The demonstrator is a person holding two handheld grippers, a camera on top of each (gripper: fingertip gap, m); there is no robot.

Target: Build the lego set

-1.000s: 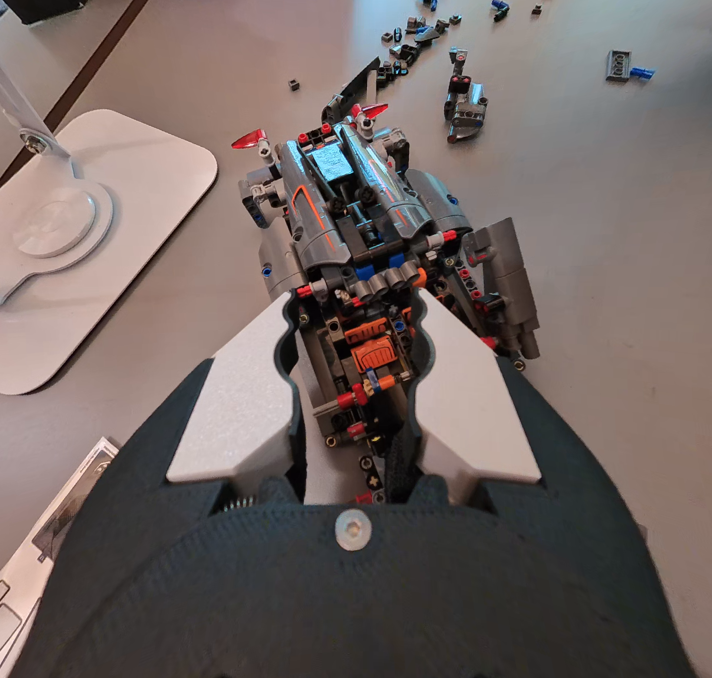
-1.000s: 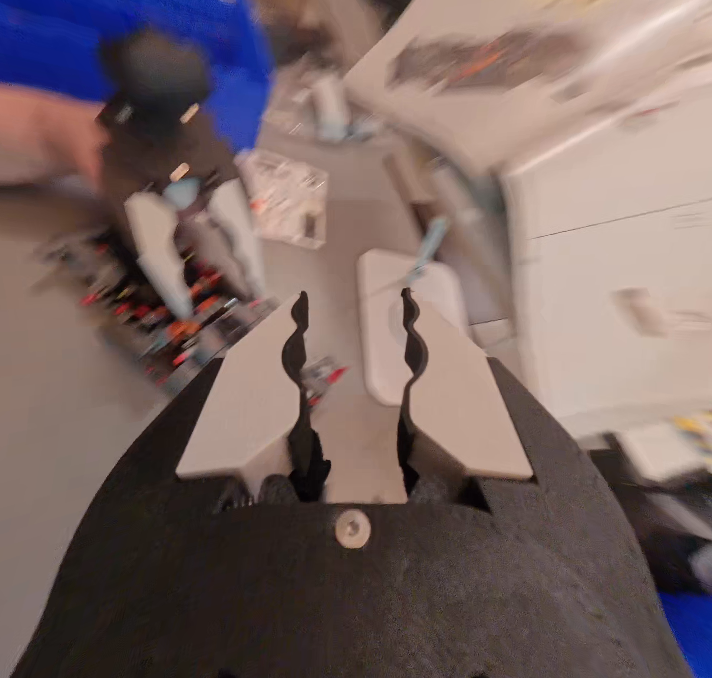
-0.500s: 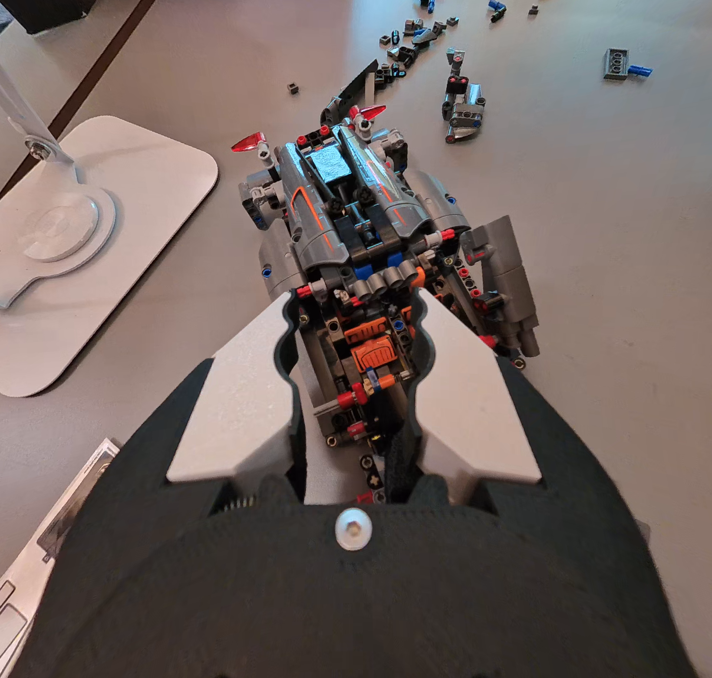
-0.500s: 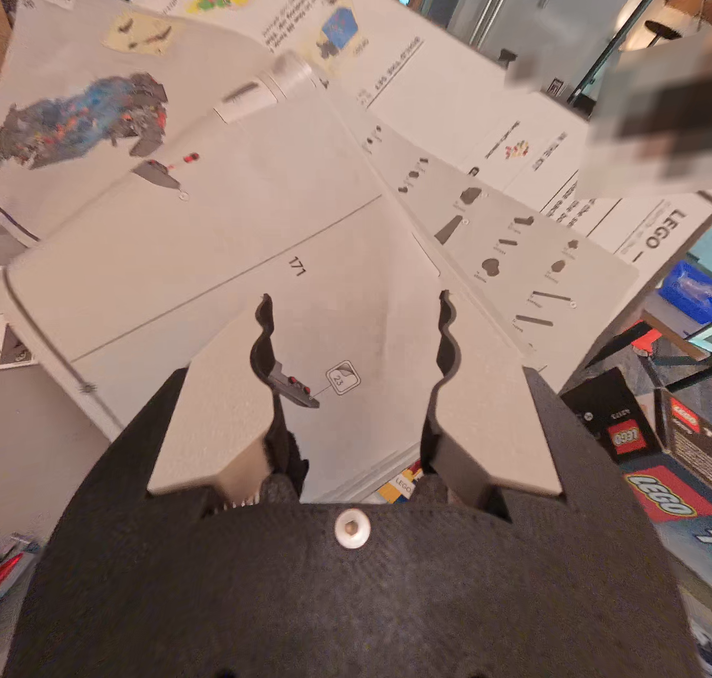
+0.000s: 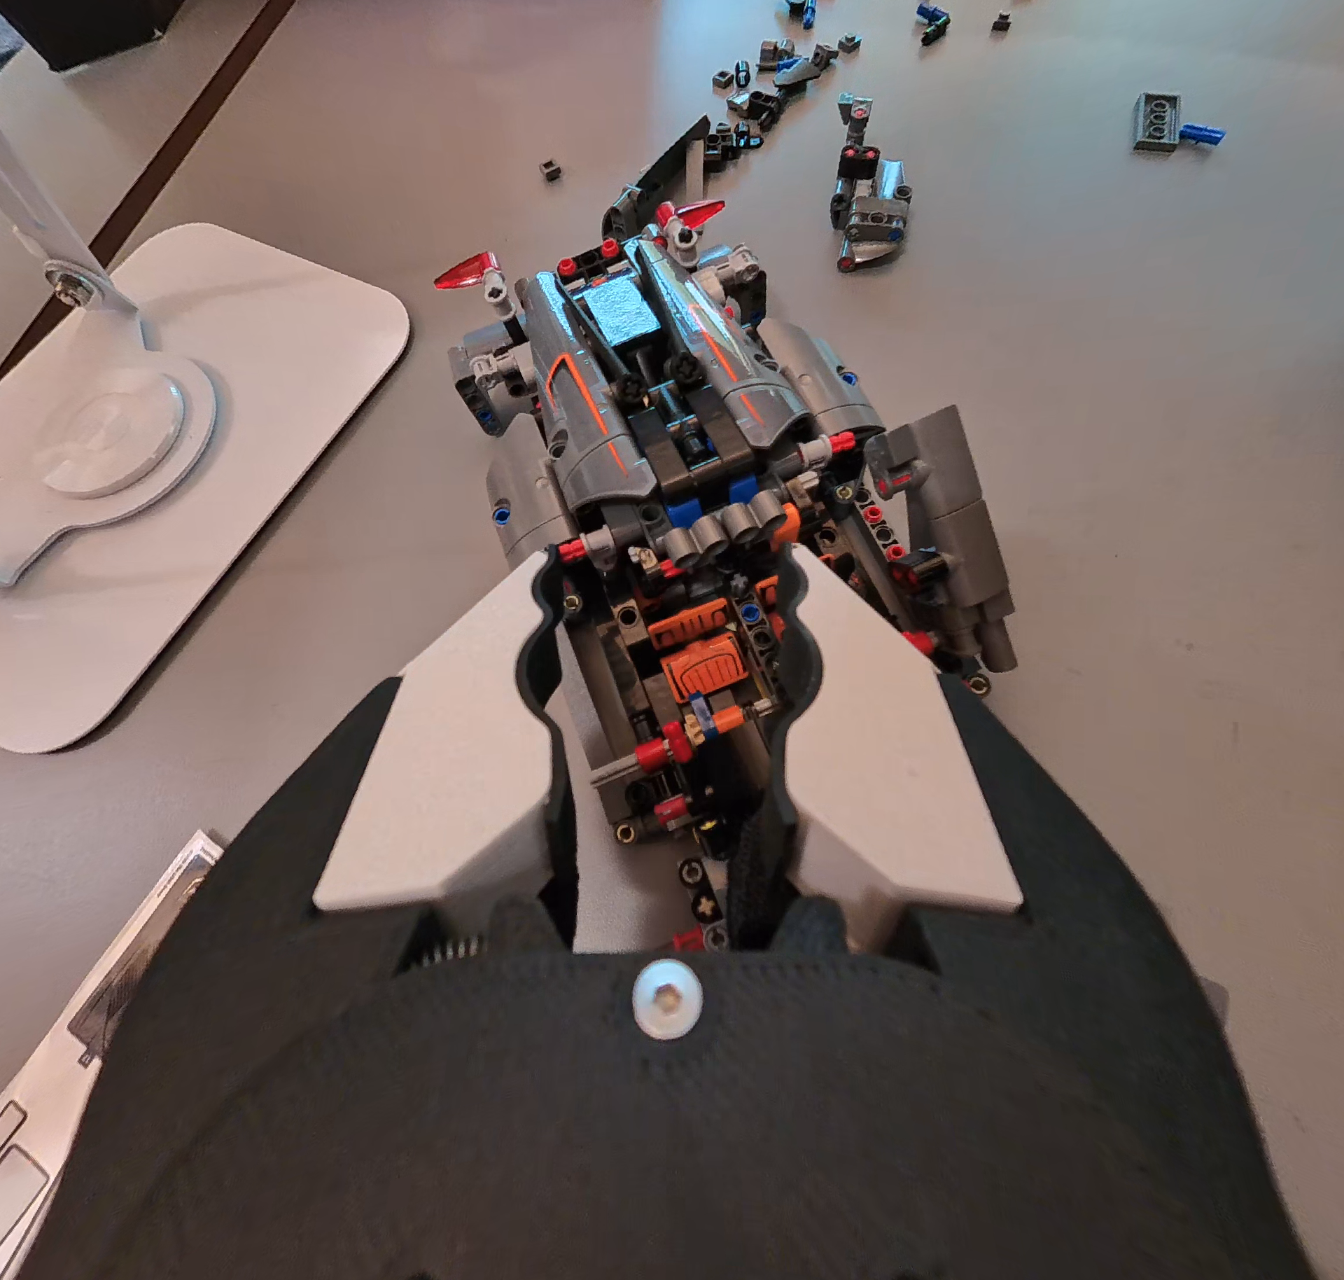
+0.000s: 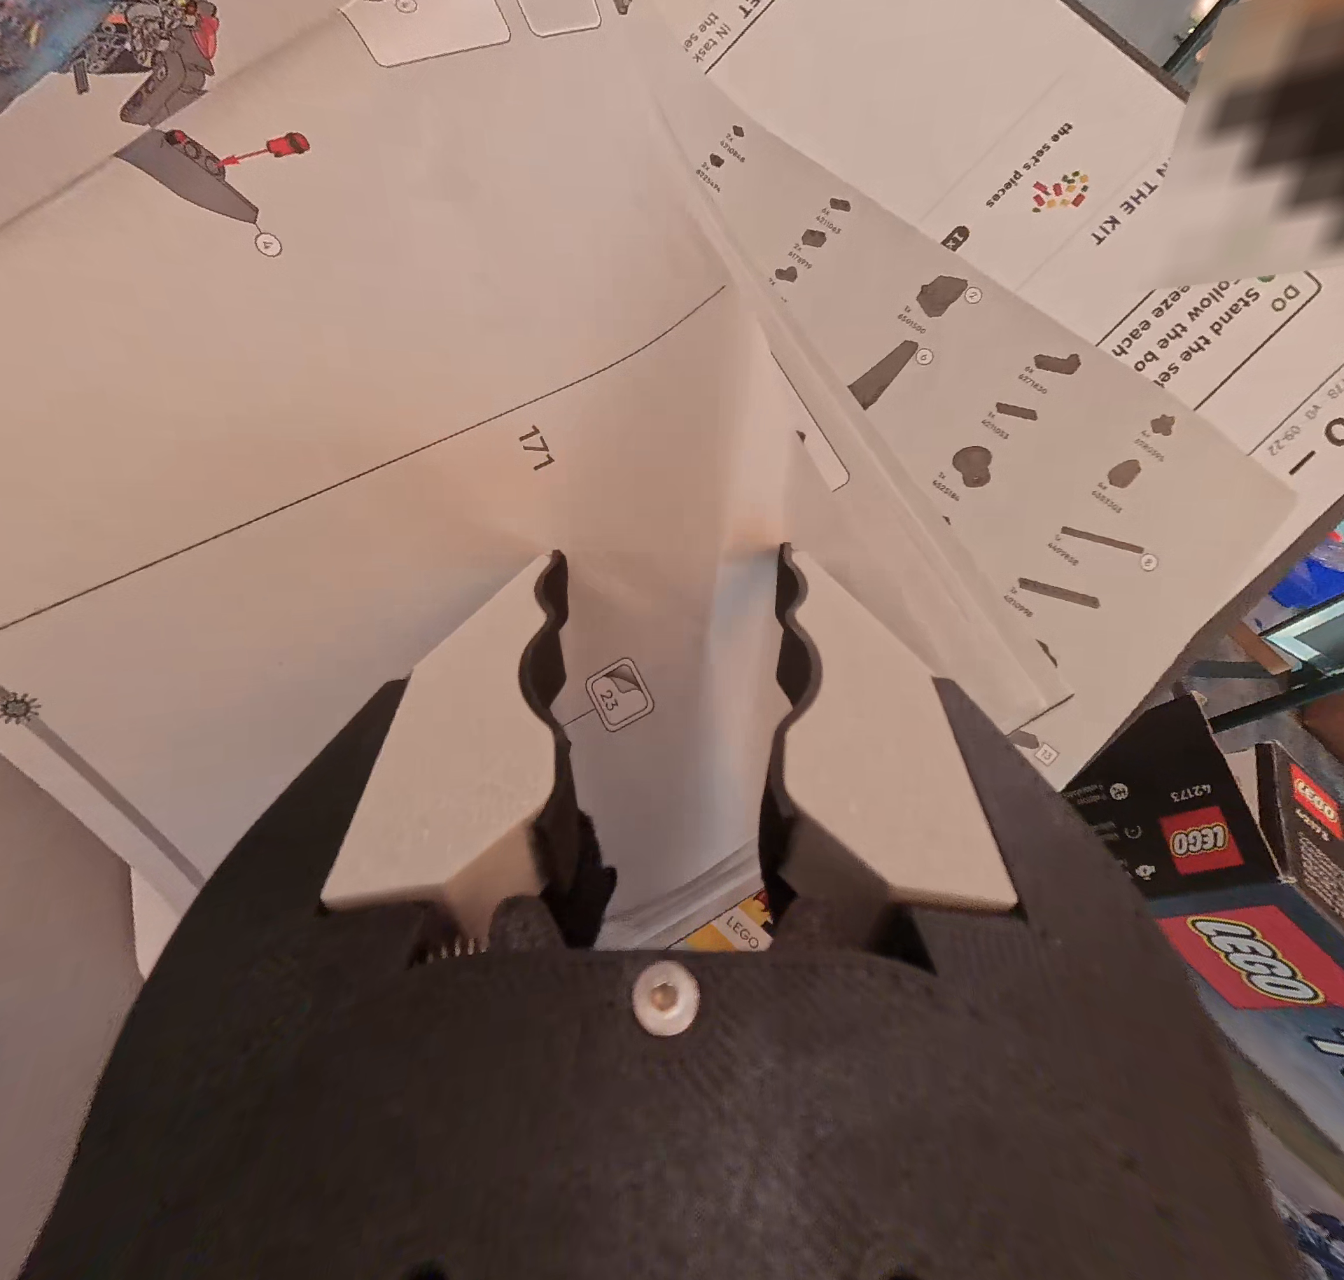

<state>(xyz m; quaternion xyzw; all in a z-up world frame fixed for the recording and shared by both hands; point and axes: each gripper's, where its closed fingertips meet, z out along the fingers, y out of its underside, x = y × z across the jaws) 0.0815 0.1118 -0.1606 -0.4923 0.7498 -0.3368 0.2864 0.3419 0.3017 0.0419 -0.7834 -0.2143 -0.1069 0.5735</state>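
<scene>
A grey, black and orange Lego vehicle model (image 5: 654,386) lies on the grey table (image 5: 1091,736). My left gripper (image 5: 673,561) is closed around the model's near end, with a white finger on each side. In the right wrist view, my right gripper (image 6: 669,561) is open and empty. It is held close over the open instruction booklet (image 6: 364,372), and a lifted page stands between its fingertips. A parts-list page (image 6: 1018,445) fans out to the right.
Loose small pieces (image 5: 793,74) are scattered at the far side of the table. A small grey sub-assembly (image 5: 869,216) and a grey plate with a blue pin (image 5: 1156,123) lie there too. A white stand base (image 5: 182,459) is at the left. Lego boxes (image 6: 1236,954) sit right of the booklet. Some 40 cm of space lies between my two pairs of fingers.
My right gripper swung away from the table to the booklet, moved closer to the page, and its fingers narrowed a little. My left gripper and the model barely moved.
</scene>
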